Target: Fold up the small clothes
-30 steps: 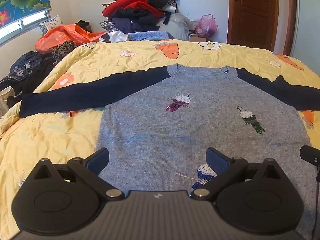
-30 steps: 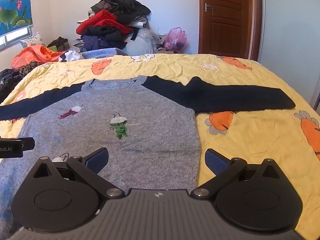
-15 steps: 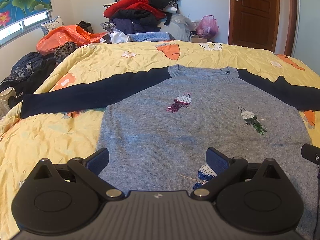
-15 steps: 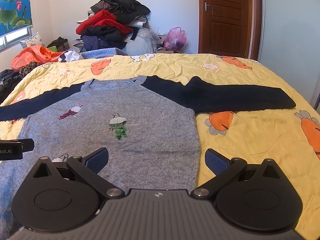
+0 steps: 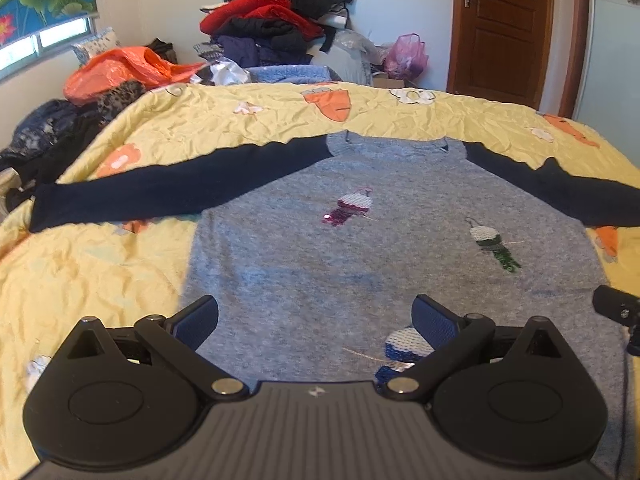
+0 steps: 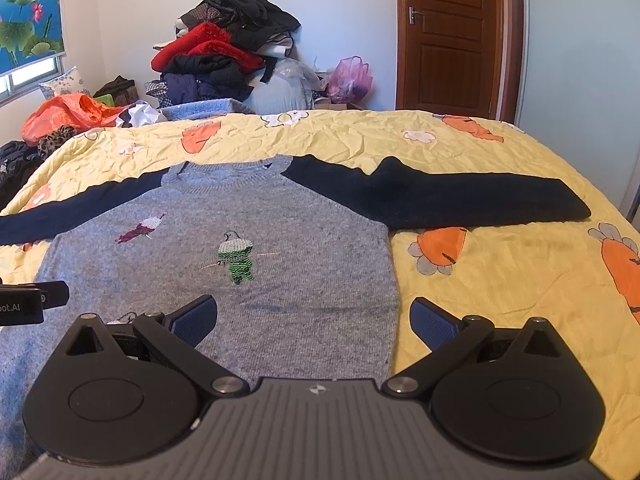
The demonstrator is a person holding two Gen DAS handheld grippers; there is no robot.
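1. Right gripper: jaws spread wide, nothing between them, held above the lower right edge of the sweater.
2. Sweater: grey body, dark navy sleeves, laid flat, face up, on the yellow bedspread; both sleeves stretched out sideways.
3. Right sleeve: lies flat, with one raised wrinkle near the shoulder.
4. Left gripper: only a black part shows at the frame's left edge; jaw position unreadable.
5. Clothes pile: stacked beyond the bed, against the wall.
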